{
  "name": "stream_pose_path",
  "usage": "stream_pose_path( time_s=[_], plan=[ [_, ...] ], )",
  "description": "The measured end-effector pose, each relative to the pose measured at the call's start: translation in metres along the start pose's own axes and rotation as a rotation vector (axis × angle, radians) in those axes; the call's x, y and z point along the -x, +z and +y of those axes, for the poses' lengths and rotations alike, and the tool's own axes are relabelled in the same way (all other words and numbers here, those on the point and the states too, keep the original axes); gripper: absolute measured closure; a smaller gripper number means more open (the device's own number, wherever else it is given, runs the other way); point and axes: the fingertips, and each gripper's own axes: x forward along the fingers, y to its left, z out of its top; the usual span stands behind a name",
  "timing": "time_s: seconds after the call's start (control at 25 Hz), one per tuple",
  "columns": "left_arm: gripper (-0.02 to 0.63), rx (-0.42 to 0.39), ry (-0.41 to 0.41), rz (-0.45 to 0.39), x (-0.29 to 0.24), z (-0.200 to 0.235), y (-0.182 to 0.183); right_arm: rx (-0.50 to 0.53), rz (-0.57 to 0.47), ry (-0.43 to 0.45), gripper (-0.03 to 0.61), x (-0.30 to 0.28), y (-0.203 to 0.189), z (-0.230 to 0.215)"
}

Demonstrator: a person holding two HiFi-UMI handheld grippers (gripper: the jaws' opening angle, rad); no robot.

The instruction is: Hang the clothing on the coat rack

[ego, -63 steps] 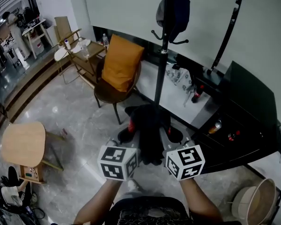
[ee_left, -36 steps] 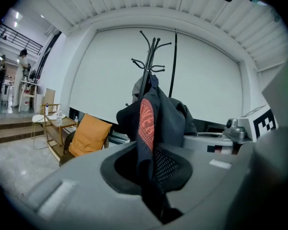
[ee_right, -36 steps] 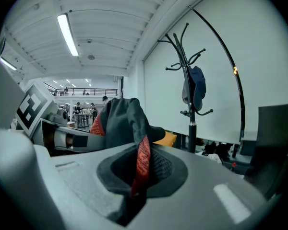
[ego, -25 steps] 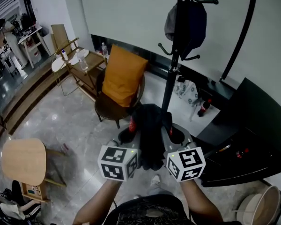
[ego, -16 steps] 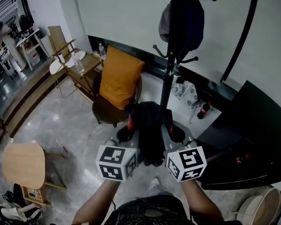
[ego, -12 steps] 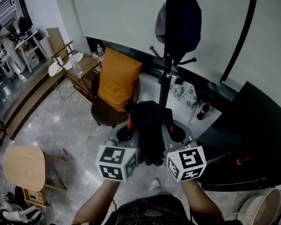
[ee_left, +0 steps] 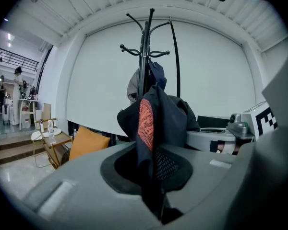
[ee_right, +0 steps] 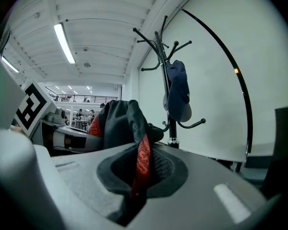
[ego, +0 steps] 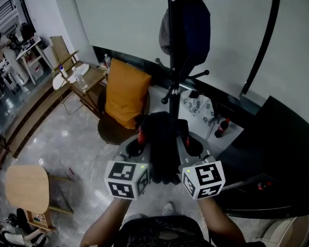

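Head view: left gripper (ego: pixel 135 145) & right gripper (ego: pixel 191 145) side by side, near, with a dark garment (ego: pixel 162 147) bunched between them. Coat rack (ego: pixel 173 50) stands just beyond, cap (ego: pixel 191 24) hung on it.
Left gripper view: jaws clenched on garment fabric.
Right gripper view: jaws clamped on garment's red strip; rack far right.

Glossy grey marble floor (ego: pixel 67 138). Ahead of the left tongs (ego: pixel 137 147), a chair (ego: pixel 109 133) with an orange cushion (ego: pixel 124 96); white wall (ego: pixel 118 24) behind; round wooden table (ego: pixel 26 181) leftward.

Glossy marble floor (ego: pixel 56 143) with cushioned chair (ego: pixel 108 132), round wooden table (ego: pixel 23 187).
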Motion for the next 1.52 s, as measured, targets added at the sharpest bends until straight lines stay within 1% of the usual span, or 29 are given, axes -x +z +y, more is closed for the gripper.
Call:
stream_pose_path(
  time_s=[0.24, 0.48, 0.72, 1.04, 1.28, 1.52],
  plan=[
    [0.578, -0.010, 0.005, -0.018, -0.015, 0.000, 0.015, 0.007, -0.026, -0.017, 0.557, -0.004, 0.011, -0.017],
    [0.578, -0.025, -0.013, -0.037, -0.030, 0.007, 0.027, 0.016, -0.041, -0.069, 0.557, -0.010, 0.018, -0.031],
    [0.578, -0.036, -0.058, -0.044, -0.046, 0.019, 0.038, 0.014, -0.045, -0.146, 0.557, -0.023, 0.023, -0.039],
    [0.578, -0.052, -0.143, -0.044, -0.072, 0.032, 0.049, 0.010, -0.039, -0.243, 0.557, -0.038, 0.025, -0.048],
    [0.578, -0.058, -0.198, -0.033, -0.086, 0.038, 0.049, 0.005, -0.029, -0.297, 0.557, -0.048, 0.022, -0.050],
    [0.578, -0.060, -0.243, -0.027, -0.100, 0.042, 0.049, 0.005, -0.016, -0.331, 0.557, -0.060, 0.019, -0.053]
  ],
)
